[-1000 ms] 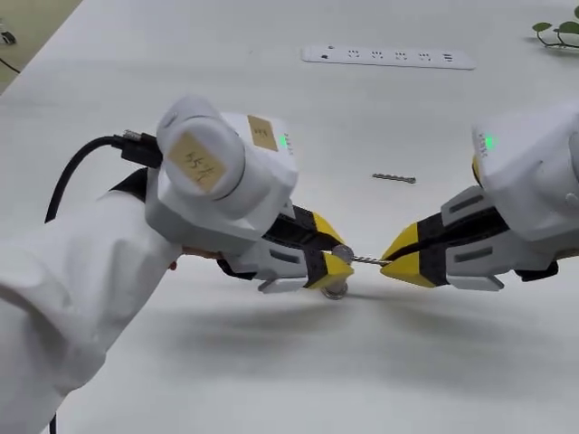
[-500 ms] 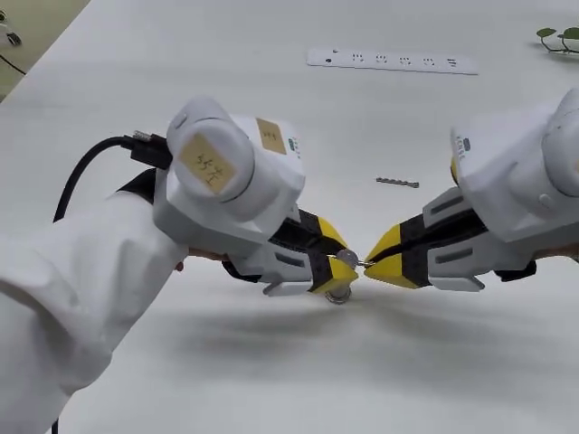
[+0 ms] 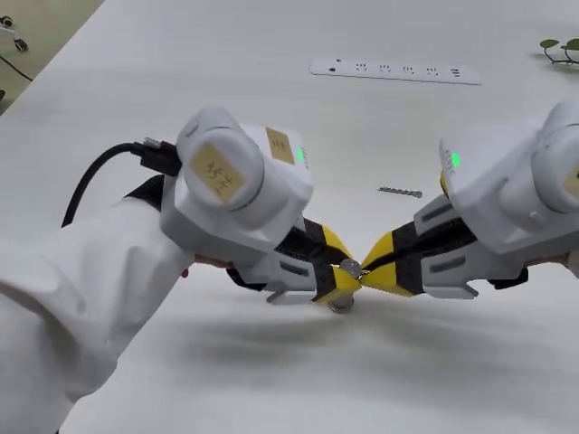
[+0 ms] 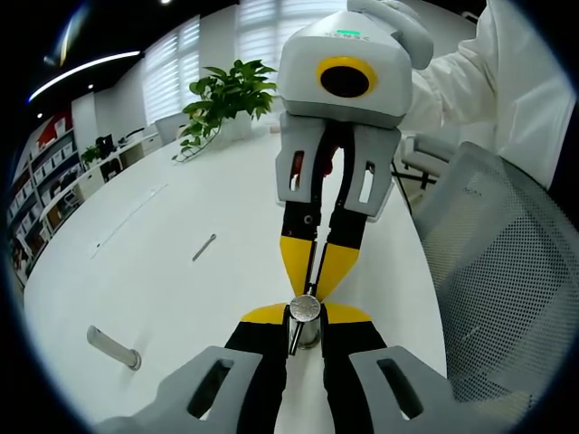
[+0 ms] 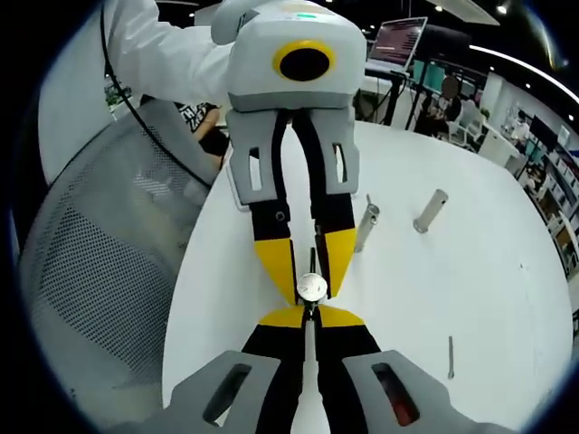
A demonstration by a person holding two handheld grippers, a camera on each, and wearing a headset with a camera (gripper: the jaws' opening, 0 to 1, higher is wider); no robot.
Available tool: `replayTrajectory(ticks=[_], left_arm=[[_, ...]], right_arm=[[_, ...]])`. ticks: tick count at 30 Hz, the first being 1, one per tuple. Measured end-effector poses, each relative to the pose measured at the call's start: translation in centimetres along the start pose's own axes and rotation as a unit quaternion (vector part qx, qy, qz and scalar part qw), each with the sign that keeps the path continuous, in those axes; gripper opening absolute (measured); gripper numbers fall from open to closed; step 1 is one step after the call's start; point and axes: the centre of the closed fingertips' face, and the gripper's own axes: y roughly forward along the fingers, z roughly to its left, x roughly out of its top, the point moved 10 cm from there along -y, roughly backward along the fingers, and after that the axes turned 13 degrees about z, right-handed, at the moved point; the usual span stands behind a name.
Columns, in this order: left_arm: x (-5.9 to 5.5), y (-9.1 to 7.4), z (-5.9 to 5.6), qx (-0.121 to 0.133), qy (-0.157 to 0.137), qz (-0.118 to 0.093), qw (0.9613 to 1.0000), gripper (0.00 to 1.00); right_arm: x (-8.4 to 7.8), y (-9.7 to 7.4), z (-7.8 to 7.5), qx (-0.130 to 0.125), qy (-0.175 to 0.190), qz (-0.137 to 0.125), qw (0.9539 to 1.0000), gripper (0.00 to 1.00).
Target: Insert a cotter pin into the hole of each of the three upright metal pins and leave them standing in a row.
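Observation:
My left gripper (image 3: 342, 277) is shut on a short metal pin (image 3: 347, 268) with a round head, holding it just above the white table (image 3: 271, 362). The same pin (image 4: 305, 320) sits between the left jaws in the left gripper view. My right gripper (image 3: 369, 268) faces it tip to tip, shut on a thin cotter pin that is almost hidden between the yellow tips. The pin's round head (image 5: 312, 287) lies just ahead of my right gripper (image 5: 308, 316) in its own view. A spare cotter pin (image 3: 400, 192) lies beyond the grippers.
Two more metal pins (image 5: 366, 226) (image 5: 430, 211) rest on the table behind the left gripper; one of them (image 4: 113, 347) shows lying flat. A white power strip (image 3: 393, 70) lies at the far side, with a plant (image 3: 561, 45) at the far right. A mesh chair (image 4: 507, 271) stands beside the table.
My right gripper has moved left until its tips meet the left gripper's. The bare length of cotter pin seen between them before no longer shows.

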Motion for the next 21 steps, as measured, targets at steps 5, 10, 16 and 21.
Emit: replayTrajectory(ticks=[5, 10, 16, 21], left_arm=[[0.1, 0.0, 0.0, -0.001, 0.001, 0.001, 1.0, 0.1], [0.1, 0.0, 0.0, 0.0, 0.0, 0.001, 1.0, 0.1], [0.1, 0.1, 0.0, 0.001, -0.001, 0.002, 1.0, 0.1], [0.1, 0.1, 0.0, 0.0, -0.001, 0.002, 1.0, 0.1]], right_arm=[[0.1, 0.0, 0.1, -0.004, -0.011, -0.003, 0.9999, 0.0], [-0.1, -0.2, 0.1, -0.005, 0.005, -0.01, 0.9999, 0.0], [-0.5, -0.8, 0.3, -0.006, 0.019, -0.022, 0.9995, 0.02], [-0.7, -1.2, 0.4, -0.01, 0.019, -0.019, 0.9996, 0.0]])
